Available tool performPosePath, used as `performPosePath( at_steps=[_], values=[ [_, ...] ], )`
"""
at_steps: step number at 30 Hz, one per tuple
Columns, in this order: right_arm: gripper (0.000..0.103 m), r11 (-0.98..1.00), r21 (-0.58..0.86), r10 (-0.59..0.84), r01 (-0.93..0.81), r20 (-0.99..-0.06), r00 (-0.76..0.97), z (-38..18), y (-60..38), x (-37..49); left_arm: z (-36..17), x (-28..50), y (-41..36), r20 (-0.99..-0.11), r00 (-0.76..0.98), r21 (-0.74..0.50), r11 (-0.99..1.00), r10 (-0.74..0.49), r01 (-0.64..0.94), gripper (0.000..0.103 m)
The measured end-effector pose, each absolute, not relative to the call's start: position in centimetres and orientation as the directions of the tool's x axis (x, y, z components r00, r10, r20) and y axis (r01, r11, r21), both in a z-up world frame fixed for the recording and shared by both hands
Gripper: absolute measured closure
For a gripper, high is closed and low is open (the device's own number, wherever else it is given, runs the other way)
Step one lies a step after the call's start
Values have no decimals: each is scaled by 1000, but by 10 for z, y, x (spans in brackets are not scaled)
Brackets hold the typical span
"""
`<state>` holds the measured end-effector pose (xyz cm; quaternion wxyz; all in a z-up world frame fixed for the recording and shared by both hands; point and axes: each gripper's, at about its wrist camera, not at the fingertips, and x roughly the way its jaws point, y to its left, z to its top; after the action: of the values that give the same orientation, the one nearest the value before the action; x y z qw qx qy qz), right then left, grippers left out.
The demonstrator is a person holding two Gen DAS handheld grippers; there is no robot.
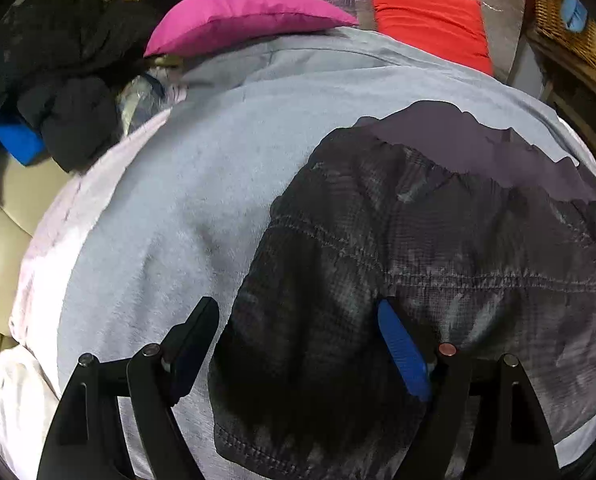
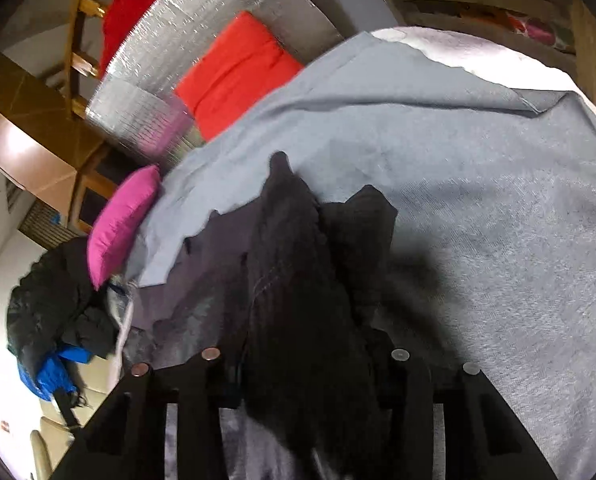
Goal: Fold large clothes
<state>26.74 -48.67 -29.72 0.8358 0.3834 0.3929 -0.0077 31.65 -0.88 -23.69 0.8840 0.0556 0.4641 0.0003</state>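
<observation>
A dark grey checked garment [image 1: 437, 248] lies partly flat on a light grey blanket [image 1: 170, 200]. My left gripper [image 1: 298, 344] is open just above the garment's near left corner, its blue-padded fingers [image 1: 401, 352] either side of the cloth. In the right wrist view the same dark garment [image 2: 298, 280] rises in a bunched fold between my right gripper's fingers [image 2: 309, 376], which are shut on it and lift it off the blanket [image 2: 497, 220]. The fingertips are hidden by the cloth.
A pink cushion [image 1: 242, 16] and a red cushion [image 1: 429, 16] lie at the blanket's far edge, before a silver foil mat [image 2: 202, 32]. A black jacket [image 1: 58, 64] and blue fabric [image 1: 14, 140] are heaped at left. A wicker basket [image 1: 569, 28] stands at right.
</observation>
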Motion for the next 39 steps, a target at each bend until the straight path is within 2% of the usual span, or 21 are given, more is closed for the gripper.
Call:
performPosePath(
  at_steps=[4,9,11,16,34,39],
  values=[
    [53,638,687,340,347,-656,674,-308,-501,262,-235,313,-11,-805,588,136,989,75,59,21],
    [38,651,675,309,347,-654,691,-301,-498,252,-232,308,-14,-783,613,180,981,103,66,21],
    [35,648,673,291,358,-653,699,-299,-501,247,-230,301,-17,-772,624,204,977,117,70,21],
    [34,596,703,290,388,-639,712,-299,-514,245,-226,299,-18,-751,647,230,971,131,70,21],
    [33,621,684,304,382,-660,687,-303,-501,260,-229,306,-23,-743,653,260,962,144,84,21],
    [33,615,693,291,376,-643,709,-300,-504,256,-226,312,-12,-773,627,191,978,94,88,21]
  ],
)
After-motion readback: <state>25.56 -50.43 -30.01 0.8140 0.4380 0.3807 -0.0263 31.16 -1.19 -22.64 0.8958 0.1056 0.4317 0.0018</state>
